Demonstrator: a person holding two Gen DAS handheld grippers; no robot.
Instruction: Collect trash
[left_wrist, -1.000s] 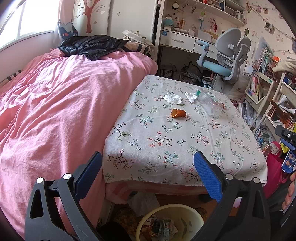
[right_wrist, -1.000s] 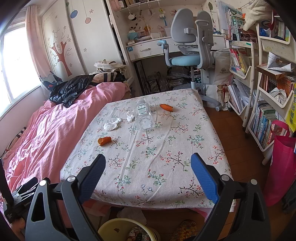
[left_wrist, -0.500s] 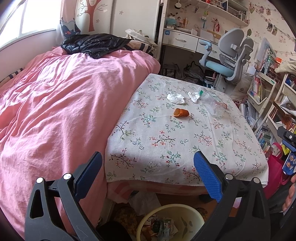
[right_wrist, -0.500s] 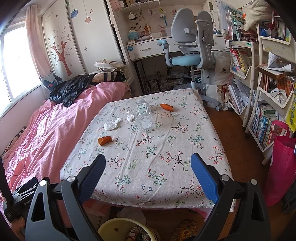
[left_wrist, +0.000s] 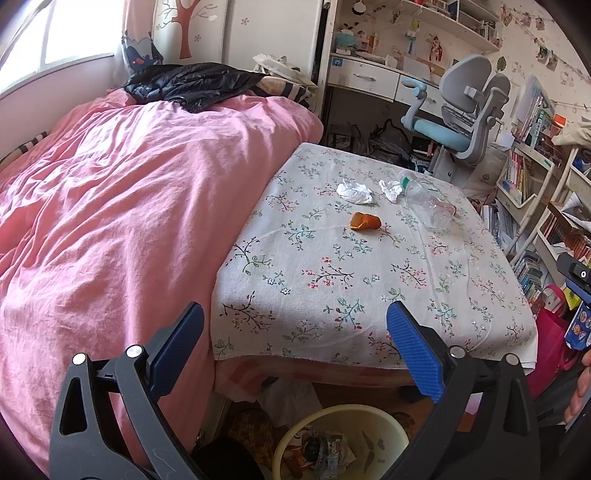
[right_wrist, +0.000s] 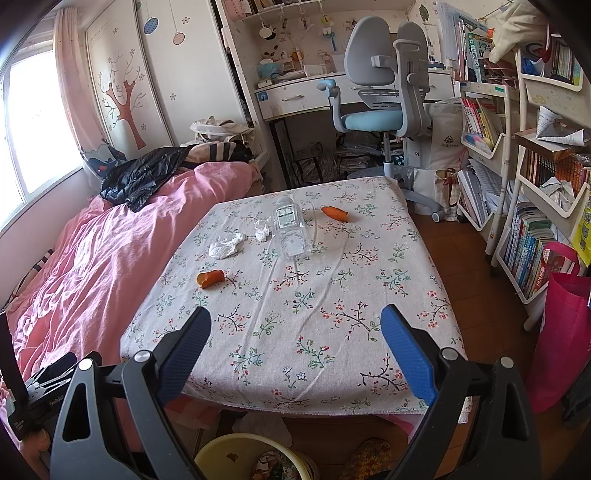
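Note:
On the floral tablecloth (left_wrist: 369, 280) (right_wrist: 317, 295) lie two crumpled white tissues (left_wrist: 354, 192) (left_wrist: 391, 189) (right_wrist: 225, 245) (right_wrist: 262, 230), a clear plastic bottle (left_wrist: 424, 201) (right_wrist: 290, 229) on its side, and two orange carrot pieces (left_wrist: 365, 221) (right_wrist: 210, 277) (right_wrist: 334, 213). A yellow trash bin (left_wrist: 340, 443) (right_wrist: 236, 458) with wrappers stands on the floor below the table's near edge. My left gripper (left_wrist: 291, 339) and my right gripper (right_wrist: 295, 347) are both open and empty, held before the near edge, above the bin.
A pink bed (left_wrist: 110, 206) borders the table on the left, with a black jacket (left_wrist: 192, 83) on it. A grey-blue desk chair (right_wrist: 380, 92) and a desk stand behind. Bookshelves (right_wrist: 535, 184) and a pink bag (right_wrist: 561, 332) are at the right.
The left gripper's view has shifted slightly left and forward, so the table sits further right in it. The right gripper has not moved. Both stay open.

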